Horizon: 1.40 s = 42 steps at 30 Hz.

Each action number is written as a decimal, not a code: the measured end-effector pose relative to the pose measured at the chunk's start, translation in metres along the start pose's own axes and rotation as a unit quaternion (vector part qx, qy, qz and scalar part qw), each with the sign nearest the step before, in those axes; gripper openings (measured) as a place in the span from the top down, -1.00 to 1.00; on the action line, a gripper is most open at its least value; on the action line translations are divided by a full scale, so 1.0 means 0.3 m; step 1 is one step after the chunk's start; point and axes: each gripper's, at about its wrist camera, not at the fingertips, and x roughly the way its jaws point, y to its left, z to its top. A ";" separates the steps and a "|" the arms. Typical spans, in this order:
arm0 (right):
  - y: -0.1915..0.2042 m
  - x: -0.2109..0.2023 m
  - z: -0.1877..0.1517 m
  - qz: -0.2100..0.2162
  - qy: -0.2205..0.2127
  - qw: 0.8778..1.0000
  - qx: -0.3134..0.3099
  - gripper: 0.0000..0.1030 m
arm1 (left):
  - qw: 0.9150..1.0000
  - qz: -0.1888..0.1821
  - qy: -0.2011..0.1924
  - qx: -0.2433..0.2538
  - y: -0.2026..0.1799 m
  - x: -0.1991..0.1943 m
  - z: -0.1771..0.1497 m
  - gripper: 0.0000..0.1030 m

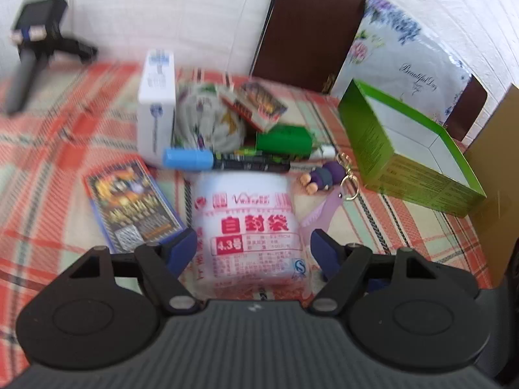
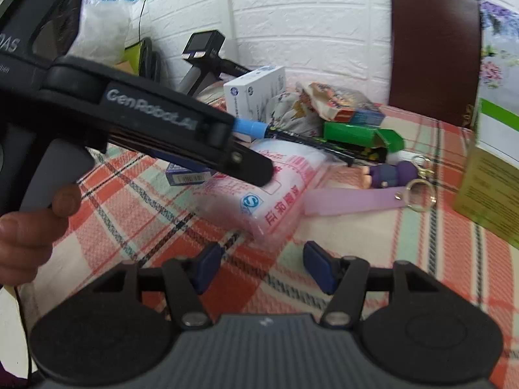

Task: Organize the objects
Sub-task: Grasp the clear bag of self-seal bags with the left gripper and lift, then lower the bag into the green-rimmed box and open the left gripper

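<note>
Left gripper open astride "自封袋" bag; right gripper open, empty; "GenRobot.AI" on left arm.

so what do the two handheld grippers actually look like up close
Both match: a ribbed grey body, two round black discs, black linkage arms with silver pins, and dark blue pads on the fingers. Seen from the right gripper, the left gripper is a black pistol-shaped unit with a grey handle and pale "GenRobot.AI" lettering along its side. No sleeves are in view.
</note>
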 end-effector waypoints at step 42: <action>-0.711 -0.304 0.027 -0.241 -0.172 0.948 0.121 -0.29 | 0.983 -0.073 -0.076 0.148 -0.743 0.327 0.301 -0.36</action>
